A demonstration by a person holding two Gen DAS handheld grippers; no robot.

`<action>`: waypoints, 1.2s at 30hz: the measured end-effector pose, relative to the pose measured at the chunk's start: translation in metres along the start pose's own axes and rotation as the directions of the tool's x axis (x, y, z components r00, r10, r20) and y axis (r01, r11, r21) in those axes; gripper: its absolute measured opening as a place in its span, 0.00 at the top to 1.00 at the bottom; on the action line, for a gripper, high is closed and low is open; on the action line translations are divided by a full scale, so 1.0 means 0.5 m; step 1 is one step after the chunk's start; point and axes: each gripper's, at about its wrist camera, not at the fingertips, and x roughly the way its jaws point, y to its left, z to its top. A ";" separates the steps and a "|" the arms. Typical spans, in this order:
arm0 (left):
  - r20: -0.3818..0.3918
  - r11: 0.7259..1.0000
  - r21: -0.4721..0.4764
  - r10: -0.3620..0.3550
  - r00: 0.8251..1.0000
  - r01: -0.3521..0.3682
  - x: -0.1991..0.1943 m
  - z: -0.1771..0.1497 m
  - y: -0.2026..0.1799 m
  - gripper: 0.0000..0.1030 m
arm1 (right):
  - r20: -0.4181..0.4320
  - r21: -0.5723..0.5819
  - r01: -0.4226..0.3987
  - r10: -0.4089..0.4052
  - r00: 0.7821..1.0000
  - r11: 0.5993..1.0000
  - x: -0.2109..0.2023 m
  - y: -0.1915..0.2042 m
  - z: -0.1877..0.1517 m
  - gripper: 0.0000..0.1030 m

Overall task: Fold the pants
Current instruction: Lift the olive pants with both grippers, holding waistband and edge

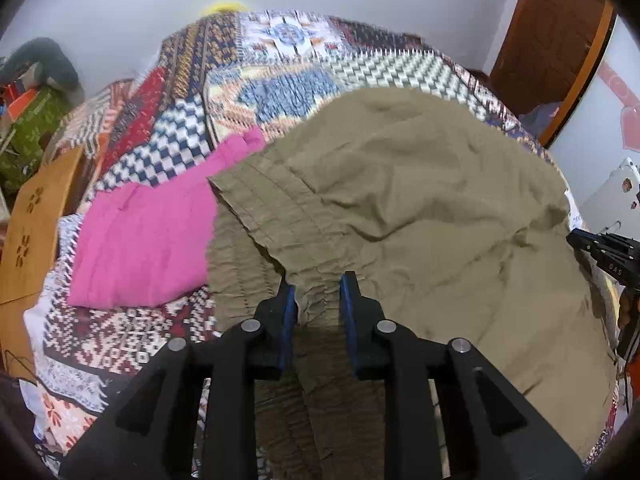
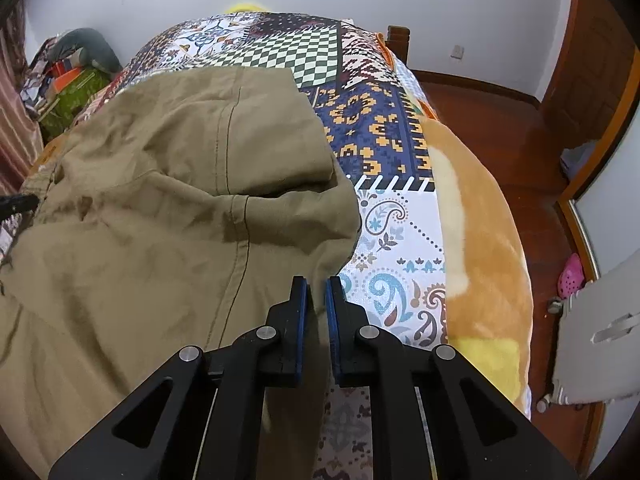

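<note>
I have the khaki pants spread on the bed beside a pink cloth, partly folded over on themselves. My left hand-held gripper is clenched on the gathered waistband, and my right hand-held gripper pinches the fabric edge at the leg end, its pads nearly together. To fold well, I judge I should lift both ends evenly, keep the cloth taut between the 2 grips, and lay the edges squarely over each other without dragging wrinkles.
</note>
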 end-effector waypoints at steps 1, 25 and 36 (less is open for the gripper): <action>0.012 1.000 -0.005 -0.003 1.000 0.003 -0.011 0.002 0.004 0.76 | 0.004 0.003 -0.005 0.005 1.000 1.000 -0.005 -0.002 0.005 0.91; -0.051 0.996 -0.078 -0.037 0.998 0.033 0.084 0.066 0.032 0.37 | -0.009 0.059 -0.175 0.176 0.984 0.983 0.099 -0.011 0.150 0.51; 0.023 0.994 0.064 0.086 0.996 -0.087 0.074 0.069 -0.013 0.52 | 0.030 -0.110 -0.077 0.081 0.996 0.991 0.072 0.029 0.139 0.91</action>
